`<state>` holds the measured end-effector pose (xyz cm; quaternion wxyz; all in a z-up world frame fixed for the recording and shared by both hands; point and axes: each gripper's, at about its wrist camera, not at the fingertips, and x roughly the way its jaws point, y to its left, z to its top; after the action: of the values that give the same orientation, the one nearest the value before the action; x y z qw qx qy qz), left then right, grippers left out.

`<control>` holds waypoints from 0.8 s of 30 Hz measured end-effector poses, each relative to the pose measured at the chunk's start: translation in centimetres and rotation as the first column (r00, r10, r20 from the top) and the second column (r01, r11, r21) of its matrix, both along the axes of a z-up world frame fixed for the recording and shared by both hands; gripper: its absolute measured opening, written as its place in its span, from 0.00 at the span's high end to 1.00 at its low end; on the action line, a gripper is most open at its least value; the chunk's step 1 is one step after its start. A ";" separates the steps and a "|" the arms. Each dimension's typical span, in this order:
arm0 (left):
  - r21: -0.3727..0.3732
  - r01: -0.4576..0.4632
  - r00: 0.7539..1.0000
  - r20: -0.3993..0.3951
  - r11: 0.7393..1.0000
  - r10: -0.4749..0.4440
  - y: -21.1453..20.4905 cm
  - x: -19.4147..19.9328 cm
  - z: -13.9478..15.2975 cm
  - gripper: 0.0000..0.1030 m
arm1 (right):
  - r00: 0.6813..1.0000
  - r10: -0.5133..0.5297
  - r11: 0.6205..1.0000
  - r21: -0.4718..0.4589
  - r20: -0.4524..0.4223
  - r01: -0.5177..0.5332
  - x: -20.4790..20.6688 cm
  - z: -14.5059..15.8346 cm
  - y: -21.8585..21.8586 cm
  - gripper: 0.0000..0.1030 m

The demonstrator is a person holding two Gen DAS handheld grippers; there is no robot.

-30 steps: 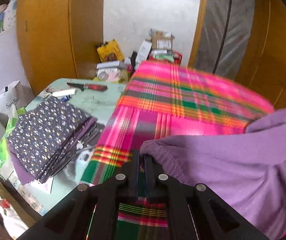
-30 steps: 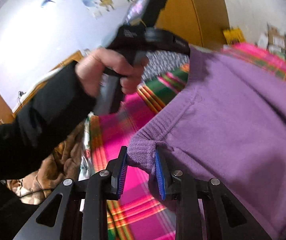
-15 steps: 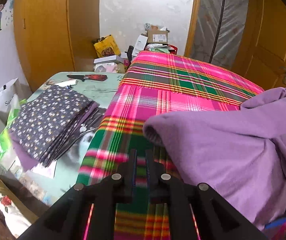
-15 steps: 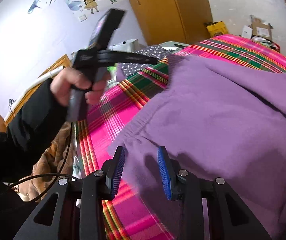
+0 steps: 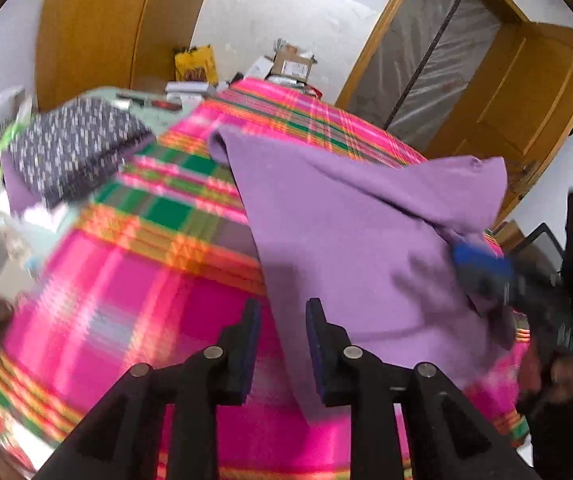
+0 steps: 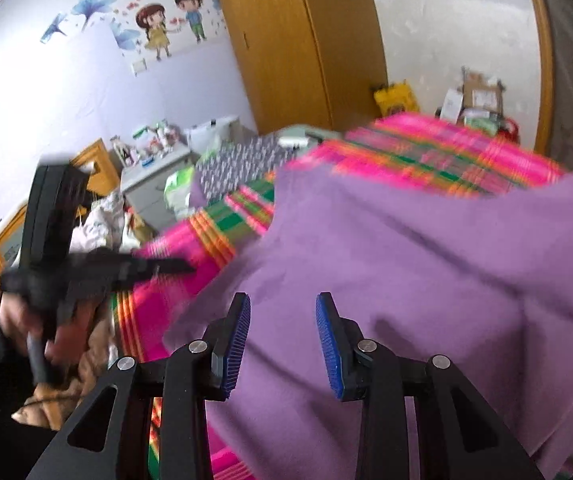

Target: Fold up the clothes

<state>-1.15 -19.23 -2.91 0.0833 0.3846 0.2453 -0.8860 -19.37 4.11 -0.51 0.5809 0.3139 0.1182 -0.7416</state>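
Note:
A purple garment [image 5: 346, 232] lies spread over the pink plaid cloth [image 5: 146, 280] that covers the table. My left gripper [image 5: 282, 312] hovers at the garment's near left edge. Its jaws are opening, and the edge runs under the gap without either pad pressing it. My right gripper [image 6: 282, 320] stands open just above the purple garment [image 6: 426, 280], with nothing pinched. In the right wrist view the left gripper [image 6: 166, 268] shows as a blurred black shape held by a hand [image 6: 18, 320]. The right gripper [image 5: 474, 260] is at the garment's right side in the left wrist view.
A folded stack of dark dotted cloth [image 5: 74, 148] rests on the pale table beside the plaid cloth. Boxes [image 5: 290, 64] are piled at the far end near wooden doors. A white cabinet [image 6: 154, 168] and a brown heap of clothing [image 6: 86, 364] are on the left.
The left gripper let go of the garment's edge, opened and pulled back towards the near side. The right gripper released the hem and rose. The garment now lies spread on the plaid cloth.

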 end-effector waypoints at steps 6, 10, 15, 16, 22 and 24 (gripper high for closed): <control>0.093 -0.016 1.000 0.017 0.996 0.014 2.1 2.0 -1.4 0.72 | 0.996 -0.004 0.999 -0.048 -0.093 0.000 -1.3 2.8 -0.7 0.66; 0.129 -0.028 0.999 0.025 0.991 0.025 2.9 2.6 -2.1 0.69 | 0.989 -0.033 0.995 -0.100 -0.147 0.018 -2.4 5.4 -0.2 0.66; 0.226 -0.052 0.999 0.024 0.973 0.047 2.8 3.2 -2.8 0.69 | 0.969 -0.045 0.985 -0.171 -0.245 0.002 -2.8 7.8 0.6 0.66; 0.246 -0.056 0.998 0.022 0.968 0.052 2.8 3.5 -2.9 0.69 | 0.964 -0.046 0.985 -0.174 -0.262 0.000 -2.8 8.0 0.6 0.66; 0.348 -0.023 1.000 0.002 0.937 0.024 3.2 3.5 -3.5 0.67 | 0.976 -0.025 0.992 -0.128 -0.218 -0.003 -3.5 7.3 -0.7 0.66; 0.376 -0.011 1.000 -0.008 0.927 0.015 3.3 3.4 -3.8 0.67 | 0.981 -0.015 0.993 -0.116 -0.195 -0.008 -3.6 6.8 -1.1 0.66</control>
<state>2.29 -15.92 -6.67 0.0126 0.3868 0.4135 -0.8242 -22.95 2.99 6.25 0.5827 0.2053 0.1306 -0.7754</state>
